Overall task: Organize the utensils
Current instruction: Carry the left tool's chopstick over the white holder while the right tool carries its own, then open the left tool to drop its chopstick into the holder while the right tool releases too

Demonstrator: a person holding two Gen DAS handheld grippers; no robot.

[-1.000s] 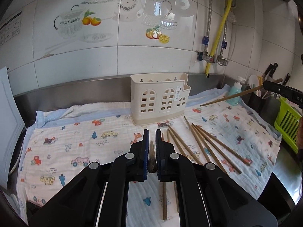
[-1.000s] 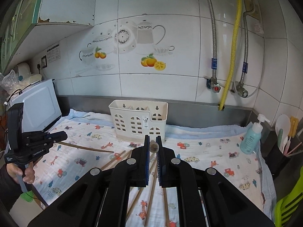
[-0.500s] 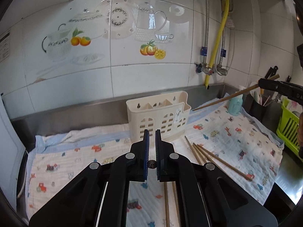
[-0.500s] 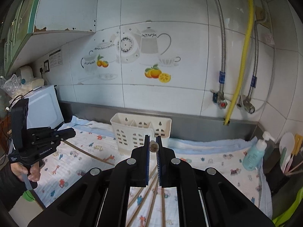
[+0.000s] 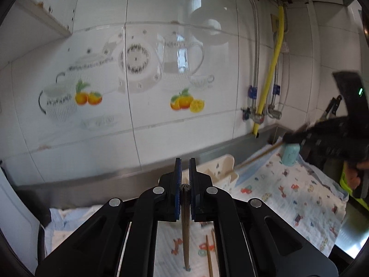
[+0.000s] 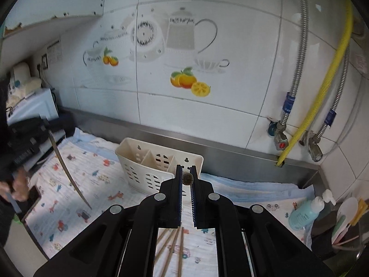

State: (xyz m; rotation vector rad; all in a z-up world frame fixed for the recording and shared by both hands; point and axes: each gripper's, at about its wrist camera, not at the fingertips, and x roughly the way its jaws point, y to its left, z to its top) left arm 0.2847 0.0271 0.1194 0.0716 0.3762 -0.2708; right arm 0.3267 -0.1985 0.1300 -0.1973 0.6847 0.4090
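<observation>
Two chopsticks are up, one clamped in the left gripper point(image 5: 185, 191), one in the right gripper point(image 6: 186, 180), both above the cloth. Tip each upright over the holder point(image 6: 159, 168), then lower slowly

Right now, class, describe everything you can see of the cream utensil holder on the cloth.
The utensil holder is a cream plastic caddy with partitions making several compartments; those visible look empty. Its front wall has arched and slotted cut-outs, and its taller back wall has keyhole hanging holes. It stands upright on the printed cloth, in front of the steel backsplash. The right gripper hides its right front corner. No chopstick visibly touches it.
</observation>
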